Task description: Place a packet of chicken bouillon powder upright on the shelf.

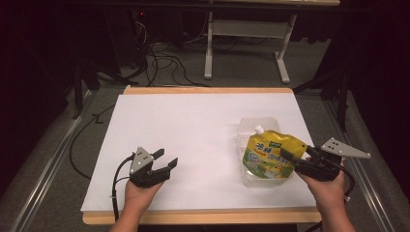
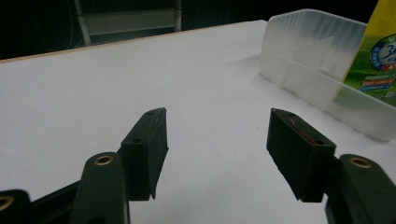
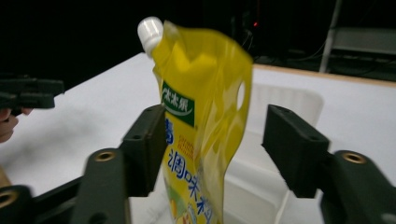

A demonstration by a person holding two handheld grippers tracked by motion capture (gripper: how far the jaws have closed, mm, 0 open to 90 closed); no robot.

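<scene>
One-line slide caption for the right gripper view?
Open right tongs flank a yellow spouted pouch standing in a clear plastic bin on the white table.

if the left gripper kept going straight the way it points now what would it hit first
Probably nothing soon: the left gripper points over bare white table. The clear bin with the yellow pouch sits off to one side.
</scene>
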